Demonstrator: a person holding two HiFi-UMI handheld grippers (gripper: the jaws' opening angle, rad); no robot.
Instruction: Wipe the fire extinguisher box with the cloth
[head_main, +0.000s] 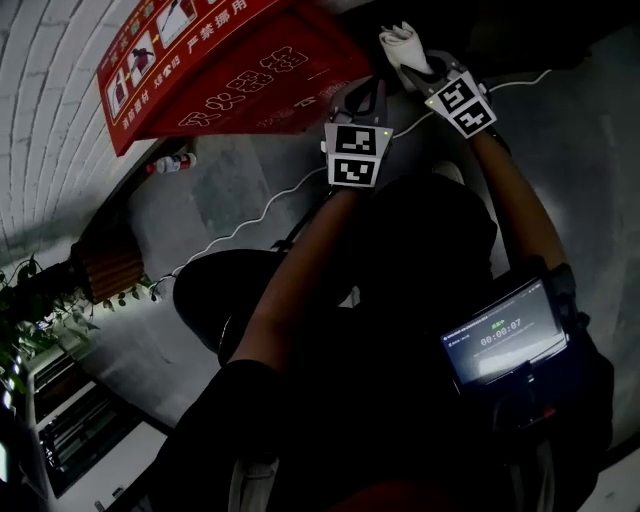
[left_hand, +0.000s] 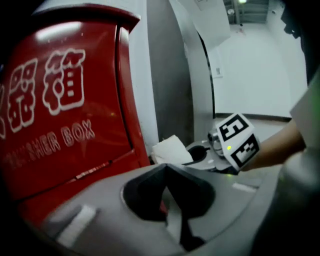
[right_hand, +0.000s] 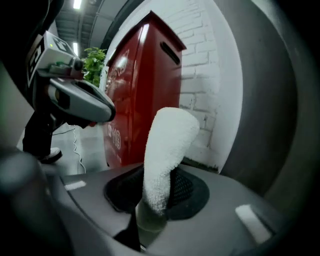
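Cloth (right_hand: 167, 150), judged soft, light and limp, stood pinched at its lower end in your right gripper (right_hand: 152, 200), just beside the red fire extinguisher box (left_hand: 75, 115), while your left gripper (left_hand: 167, 192) was closed on nothing; a bunched grip suited it.

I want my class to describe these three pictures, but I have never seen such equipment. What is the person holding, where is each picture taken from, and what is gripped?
No robot here: a person holds a two-jaw gripper, a hand tool, in each hand. The head view comes from a camera on the person's head, looking steeply down. The other two come from cameras riding on the left gripper and the right gripper. The right gripper is shut on a white cloth; the left gripper's jaws are together, empty. In front stands the red fire extinguisher box, against a white brick wall.
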